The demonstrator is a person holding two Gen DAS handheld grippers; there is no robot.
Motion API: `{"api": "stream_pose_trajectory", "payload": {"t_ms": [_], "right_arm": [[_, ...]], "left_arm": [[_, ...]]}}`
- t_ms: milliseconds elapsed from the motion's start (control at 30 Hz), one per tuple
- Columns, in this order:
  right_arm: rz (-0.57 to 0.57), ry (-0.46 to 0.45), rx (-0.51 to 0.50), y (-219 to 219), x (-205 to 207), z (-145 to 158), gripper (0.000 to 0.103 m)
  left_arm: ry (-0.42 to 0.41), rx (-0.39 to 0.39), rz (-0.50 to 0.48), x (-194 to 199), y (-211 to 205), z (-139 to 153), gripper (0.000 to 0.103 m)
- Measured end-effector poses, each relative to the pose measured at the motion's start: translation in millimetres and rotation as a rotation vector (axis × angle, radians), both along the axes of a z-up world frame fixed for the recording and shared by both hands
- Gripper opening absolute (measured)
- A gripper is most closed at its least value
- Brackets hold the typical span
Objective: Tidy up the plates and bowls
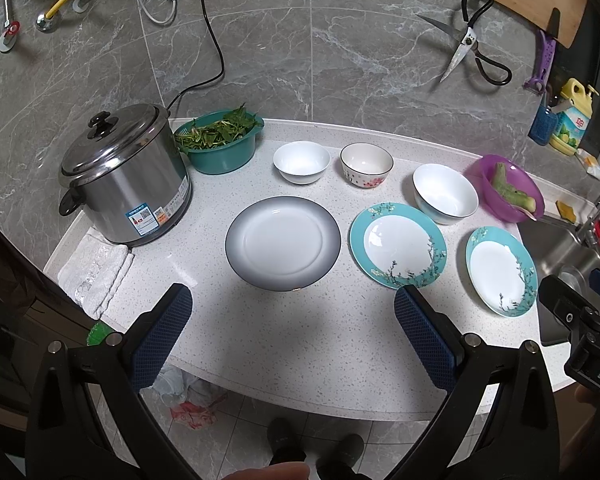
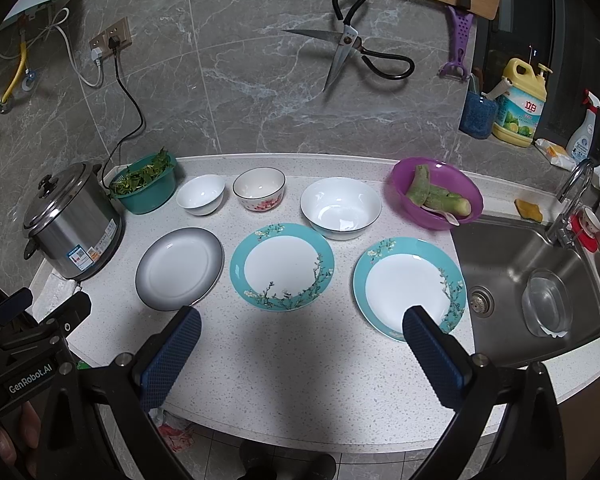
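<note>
Two wrist views of a speckled white table (image 1: 300, 344) before a grey marble wall. Left hand-held gripper (image 1: 292, 306), lower centre of its frame: blue-padded fingers (image 1: 162, 334) spread wide apart, holding nothing, hovering over bare table just below the grey-rimmed plate (image 1: 283, 240). Right hand-held gripper (image 2: 300, 328), lower centre of its frame: fingers likewise spread apart and empty, its right fingertip overlapping in view the lower edge of the right teal floral plate (image 2: 410, 286).

Front row, left to right in the right wrist view: grey-rimmed plate (image 2: 179, 267), middle teal floral plate (image 2: 282, 266), right teal floral plate; all lay flat and apart from one another. Back row: small white bowl (image 2: 201, 194), floral bowl (image 2: 259, 189), large white bowl (image 2: 341, 207), each upright and empty; the large white bowl stood just beside the upper edge of the middle teal plate.

Other items: a steel rice cooker (image 1: 126, 178) with lid on at centre left, a green basin of leafy greens (image 1: 222, 140) just beside it, a purple bowl (image 2: 434, 192) holding peeled green vegetable pieces at centre right, and a steel sink (image 2: 532, 284) at right containing a clear glass bowl (image 2: 547, 302). Scissors (image 2: 350, 46) hung on the wall at upper centre
</note>
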State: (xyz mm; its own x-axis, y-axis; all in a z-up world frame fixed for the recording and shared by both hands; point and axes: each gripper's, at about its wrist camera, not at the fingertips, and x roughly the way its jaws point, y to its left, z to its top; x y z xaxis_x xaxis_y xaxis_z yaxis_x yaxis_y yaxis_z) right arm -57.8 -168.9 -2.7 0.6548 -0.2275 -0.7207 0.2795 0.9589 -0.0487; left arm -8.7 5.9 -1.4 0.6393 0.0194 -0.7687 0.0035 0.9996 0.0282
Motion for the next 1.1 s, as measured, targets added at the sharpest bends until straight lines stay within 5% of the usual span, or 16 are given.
{"api": "stream_pose_trajectory", "payload": {"t_ms": [833,1100], "right_arm": [[0.035,0.011,0.009,-9.9,5.4,-4.9,0.103],[0.121,0.039,0.094,-15.4,18.4,-24.6,0.103]], "left_arm": [[0.011,0.010,0.034,-3.2,-6.4,-9.4,0.103],[0.097,0.010,0.118,5.4,26.2,-54.8,0.103]]}}
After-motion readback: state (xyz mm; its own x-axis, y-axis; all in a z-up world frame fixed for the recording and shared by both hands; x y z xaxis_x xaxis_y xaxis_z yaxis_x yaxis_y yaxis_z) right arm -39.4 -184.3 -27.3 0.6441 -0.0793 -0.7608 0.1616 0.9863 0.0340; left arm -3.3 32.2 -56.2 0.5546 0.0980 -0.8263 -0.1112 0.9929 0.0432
